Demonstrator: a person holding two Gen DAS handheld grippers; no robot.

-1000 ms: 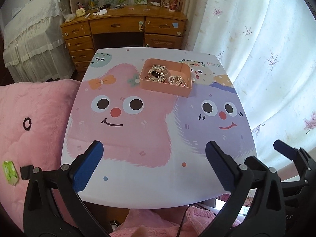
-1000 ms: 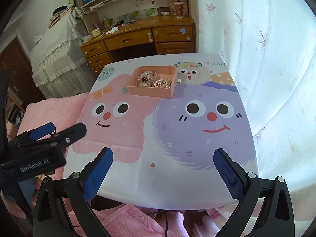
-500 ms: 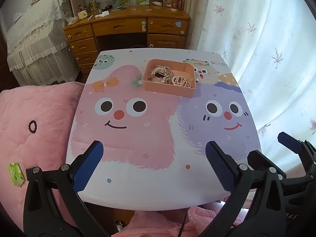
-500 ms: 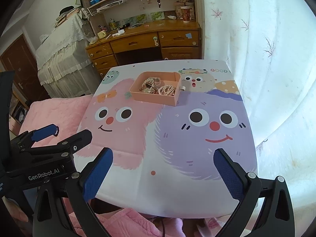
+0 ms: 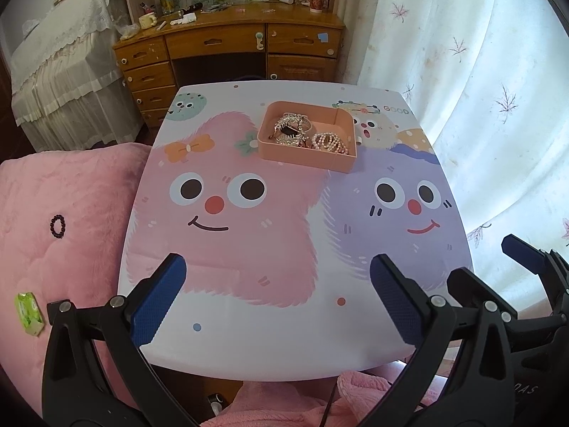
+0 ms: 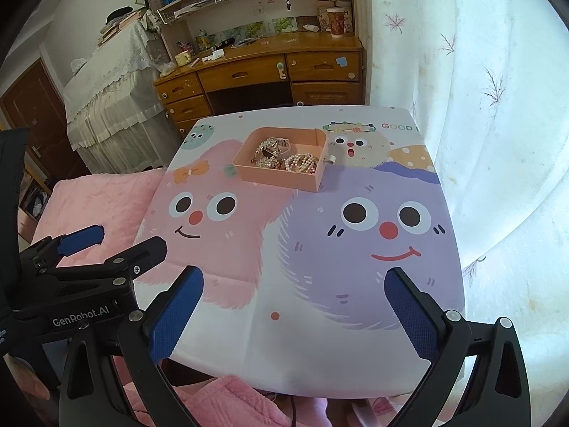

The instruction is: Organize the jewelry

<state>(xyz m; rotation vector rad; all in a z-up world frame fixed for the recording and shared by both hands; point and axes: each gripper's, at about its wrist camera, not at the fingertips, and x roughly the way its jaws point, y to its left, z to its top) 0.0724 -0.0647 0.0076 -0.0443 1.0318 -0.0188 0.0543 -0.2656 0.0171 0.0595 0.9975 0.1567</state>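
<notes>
A peach tray (image 5: 298, 158) (image 6: 281, 178) stands at the far middle of the cartoon-print table (image 5: 284, 338) (image 6: 302, 352). It holds a sparkly chain pile (image 5: 290, 128) (image 6: 270, 149) and a pearl bracelet (image 5: 329, 142) (image 6: 302, 163). A dark bead bracelet (image 5: 57, 226) lies on the pink bed to the left. My left gripper (image 5: 277, 302) and right gripper (image 6: 291, 315) are both open and empty, held over the table's near edge, far from the tray.
A pink quilted bed (image 5: 53, 249) borders the table's left side, with a green packet (image 5: 28, 307) on it. White curtains (image 5: 480, 89) hang on the right. A wooden desk (image 5: 231, 46) stands behind. A small white clip (image 6: 330, 159) lies by the tray.
Both grippers have risen and tilted up a little, so the table and tray sit lower in the views. Both stay open and nothing on the table moved.
</notes>
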